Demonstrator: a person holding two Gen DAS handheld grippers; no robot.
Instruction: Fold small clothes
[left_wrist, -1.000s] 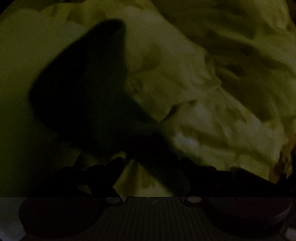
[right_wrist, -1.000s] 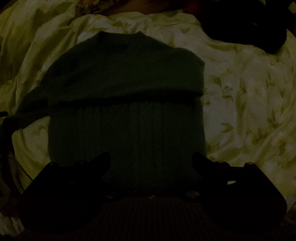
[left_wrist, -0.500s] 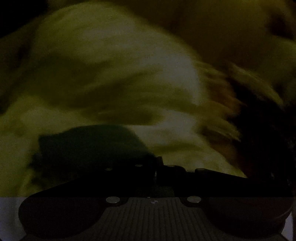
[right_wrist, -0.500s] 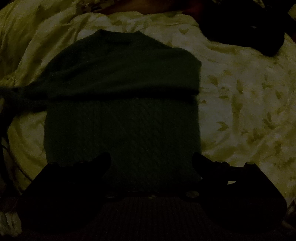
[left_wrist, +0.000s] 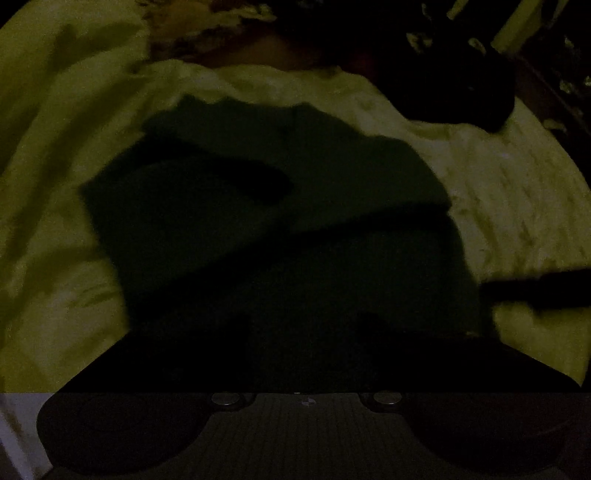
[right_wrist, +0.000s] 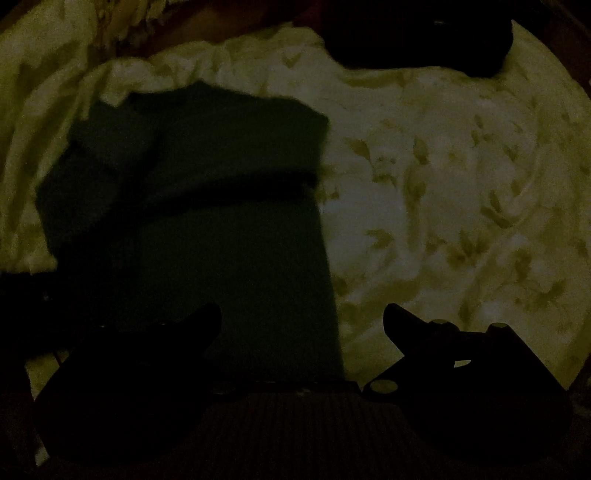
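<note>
- Dark green sweater (right_wrist: 229, 236) lies flat mid-bedspread (right_wrist: 443, 192), both sleeves folded in.
- Left gripper (left_wrist: 303, 332): jaws opening, nothing between; right gripper (right_wrist: 303, 325): jaws apart, empty, astride the hem's right corner.
- Risk: loose folded sleeve may slide during the next fold; a pad may snag the bedspread.

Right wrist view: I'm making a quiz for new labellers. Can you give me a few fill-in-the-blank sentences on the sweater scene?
1. The sweater is dark ____ in colour.
2. It lies on a pale sheet printed with ____.
3. The fingers of the right tool stand ____, with nothing gripped between them.
4. A black item lies at the ____ edge of the sheet.

Missing words: green; leaves; apart; far
</note>
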